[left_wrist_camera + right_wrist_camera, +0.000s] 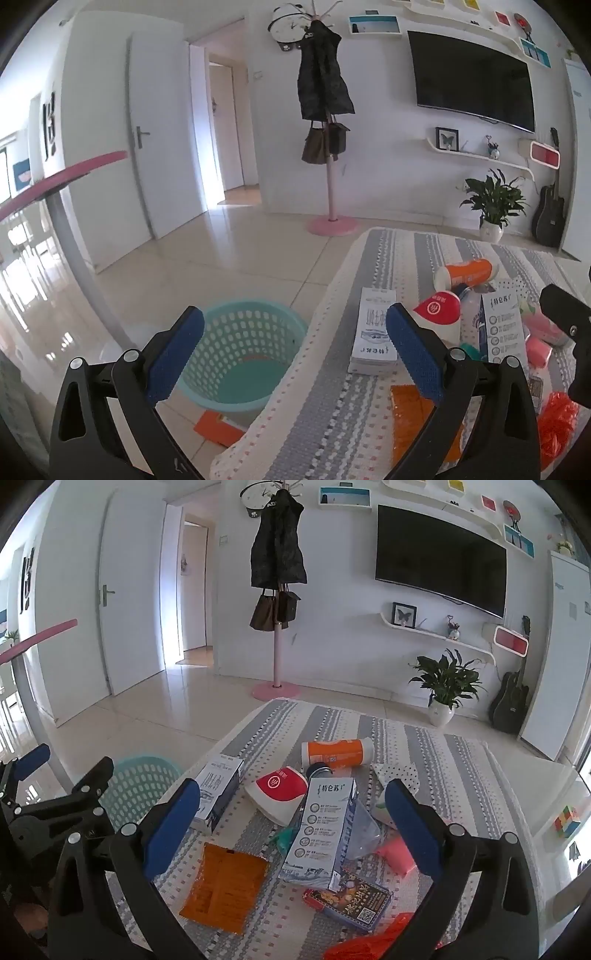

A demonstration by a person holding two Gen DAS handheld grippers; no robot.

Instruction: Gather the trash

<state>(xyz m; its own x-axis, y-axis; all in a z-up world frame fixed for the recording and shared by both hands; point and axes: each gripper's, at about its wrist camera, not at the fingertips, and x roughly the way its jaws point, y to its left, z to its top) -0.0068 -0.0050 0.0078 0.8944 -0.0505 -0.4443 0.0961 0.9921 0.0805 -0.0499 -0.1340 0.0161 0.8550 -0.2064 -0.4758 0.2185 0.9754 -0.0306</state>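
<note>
A teal plastic basket [242, 354] stands on the floor left of the table; it also shows in the right wrist view [138, 786]. Trash lies on the striped tablecloth [424, 738]: two white milk cartons [219, 794] [321, 830], an orange bottle [336, 753], a red-and-white cup [280, 794], an orange wrapper [227, 886], a dark printed box [349, 901], pink items [397, 853]. My left gripper [291, 354] is open and empty, over the table's left edge and the basket. My right gripper [291, 827] is open and empty above the trash pile.
An orange card [218, 428] lies on the floor by the basket. A pink coat stand [330, 206], potted plant [493, 206] and guitar [550, 218] stand by the far wall. A pink-topped table [55, 181] is at left. A colourful cube [567, 821] sits right.
</note>
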